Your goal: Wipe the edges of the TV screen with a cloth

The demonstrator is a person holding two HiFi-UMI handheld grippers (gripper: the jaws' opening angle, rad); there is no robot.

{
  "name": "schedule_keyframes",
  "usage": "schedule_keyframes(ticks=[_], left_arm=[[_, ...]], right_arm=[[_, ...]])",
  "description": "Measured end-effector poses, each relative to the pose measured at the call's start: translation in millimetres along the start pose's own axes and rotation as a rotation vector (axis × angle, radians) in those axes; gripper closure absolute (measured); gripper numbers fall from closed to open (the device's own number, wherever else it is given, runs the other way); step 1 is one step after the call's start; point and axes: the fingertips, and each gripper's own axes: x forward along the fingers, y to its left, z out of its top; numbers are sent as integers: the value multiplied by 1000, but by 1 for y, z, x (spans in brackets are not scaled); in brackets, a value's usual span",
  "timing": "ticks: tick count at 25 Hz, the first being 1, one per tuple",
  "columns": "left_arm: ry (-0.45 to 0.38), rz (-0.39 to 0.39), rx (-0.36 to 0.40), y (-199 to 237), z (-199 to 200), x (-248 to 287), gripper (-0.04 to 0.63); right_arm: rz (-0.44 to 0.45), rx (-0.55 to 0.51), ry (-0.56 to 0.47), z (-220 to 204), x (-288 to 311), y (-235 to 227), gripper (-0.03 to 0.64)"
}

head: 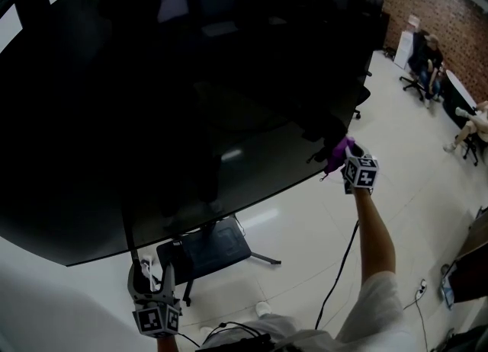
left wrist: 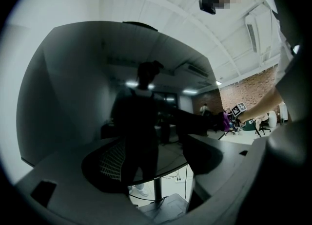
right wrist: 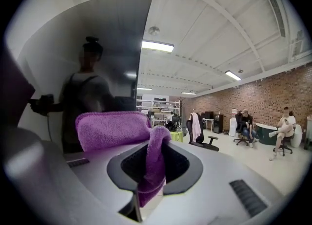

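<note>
My right gripper [head: 343, 157] is clenched on the purple cloth [right wrist: 114, 129] at the TV screen's [head: 152, 114] four-o'clock edge, left gripper [head: 155, 278] gaping empty at seven, so I'd press flat and hug that rim.

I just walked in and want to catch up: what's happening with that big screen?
A person is working on the large dark TV screen. The right hand-held gripper is shut on a purple microfibre cloth, held up at the screen's right edge; whether the cloth touches the screen is unclear. The left hand-held gripper is open and empty, low beneath the screen's bottom edge. Seated people in the background take no part.
</note>
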Motion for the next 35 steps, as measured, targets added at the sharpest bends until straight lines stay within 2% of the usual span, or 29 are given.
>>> schedule_keyframes(ticks=[4, 8, 10, 14, 18, 21, 25, 29, 32, 35], left_arm=[[13, -1, 22, 2, -2, -2, 233], [39, -8, 1, -13, 7, 0, 233], [42, -8, 28, -9, -2, -5, 233], [74, -6, 27, -15, -3, -6, 233], [83, -2, 57, -10, -18, -12, 233], [92, -9, 38, -18, -12, -11, 233], [59, -7, 44, -9, -18, -19, 233], [60, -34, 4, -17, 0, -26, 233], [31, -32, 32, 9, 1, -41, 233], [25, -15, 11, 39, -1, -53, 233]], right_arm=[[19, 16, 70, -51, 2, 6, 561], [22, 31, 141, -97, 5, 11, 561], [17, 47, 163, -116, 5, 11, 561], [14, 105, 169, -140, 11, 10, 561], [8, 135, 181, -156, 11, 15, 563], [65, 92, 193, -165, 15, 49, 563], [90, 129, 149, -164, 6, 98, 565], [123, 163, 134, -163, -8, 148, 565], [136, 167, 138, -162, -21, 185, 565], [136, 161, 147, -167, -29, 226, 565]])
